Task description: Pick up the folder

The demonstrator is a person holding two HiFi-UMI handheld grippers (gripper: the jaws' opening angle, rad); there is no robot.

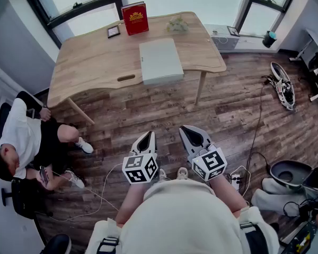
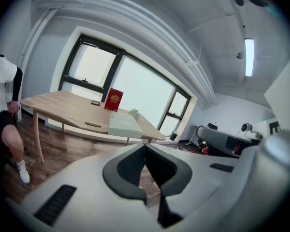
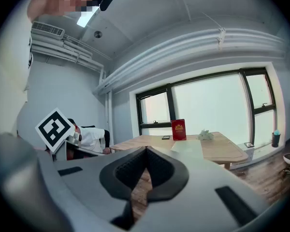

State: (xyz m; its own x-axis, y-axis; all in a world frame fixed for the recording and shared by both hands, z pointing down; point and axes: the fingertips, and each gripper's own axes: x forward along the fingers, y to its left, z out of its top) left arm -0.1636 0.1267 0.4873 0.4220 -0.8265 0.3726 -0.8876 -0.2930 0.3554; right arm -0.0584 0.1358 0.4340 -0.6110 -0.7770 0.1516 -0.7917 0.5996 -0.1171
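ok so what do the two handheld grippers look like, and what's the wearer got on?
Both alike: left gripper and right gripper have pale grey pointed shells with dark textured pads inside. Each carries a white cube with black square markers. Wearer: cream top, black buckled straps.

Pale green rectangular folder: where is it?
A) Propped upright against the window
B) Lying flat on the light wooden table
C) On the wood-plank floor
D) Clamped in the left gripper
B: the head view shows the pale green rectangular folder lying flat on the light wooden table, far from both grippers.
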